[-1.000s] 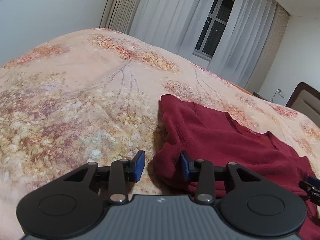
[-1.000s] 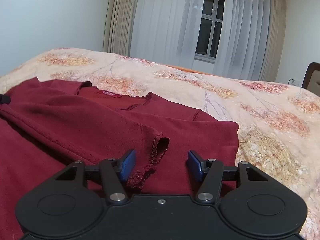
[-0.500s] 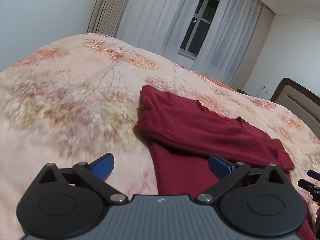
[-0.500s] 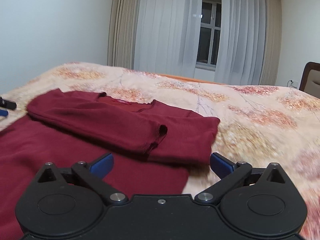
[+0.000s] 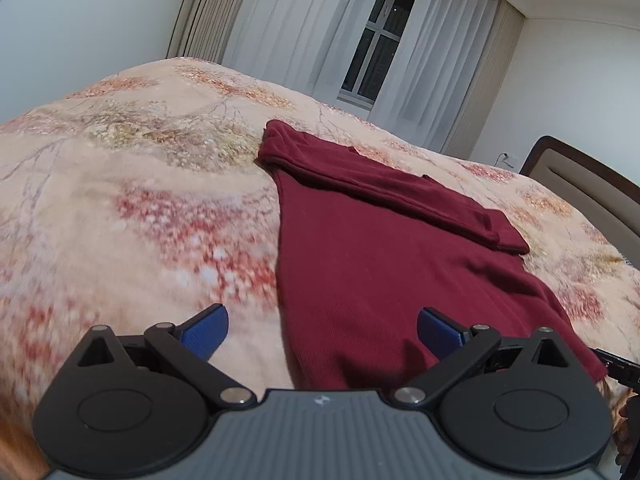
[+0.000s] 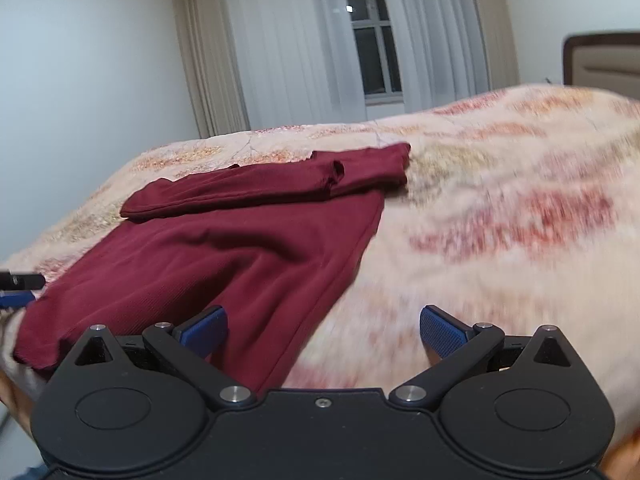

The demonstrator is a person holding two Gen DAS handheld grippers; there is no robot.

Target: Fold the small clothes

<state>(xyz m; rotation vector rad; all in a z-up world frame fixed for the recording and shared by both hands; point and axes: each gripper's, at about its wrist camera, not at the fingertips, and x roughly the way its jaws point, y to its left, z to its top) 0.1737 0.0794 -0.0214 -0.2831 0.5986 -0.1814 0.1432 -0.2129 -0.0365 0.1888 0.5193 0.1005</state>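
Note:
A dark red long-sleeved top [image 5: 372, 256] lies flat on the bed, both sleeves folded across its upper part. My left gripper [image 5: 322, 330] hovers open near the top's lower left edge, blue pads wide apart and holding nothing. In the right wrist view the same top [image 6: 224, 248] spreads to the left, with its folded sleeves [image 6: 256, 188] at the far end. My right gripper [image 6: 323, 330] is open over the top's lower right edge, nothing between its pads. The other gripper's tip [image 6: 22, 280] shows at the left border.
The bed carries a peach floral bedspread [image 5: 120, 208] that stretches wide around the top. Curtains and a window [image 5: 376, 56] stand behind the bed. A brown headboard [image 5: 580, 184] rises at the right. Part of the view is motion-blurred.
Both grippers opened wide, let go of the sleeves and pulled back toward the hem. The sleeves now lie folded across the chest and more of the top is in view.

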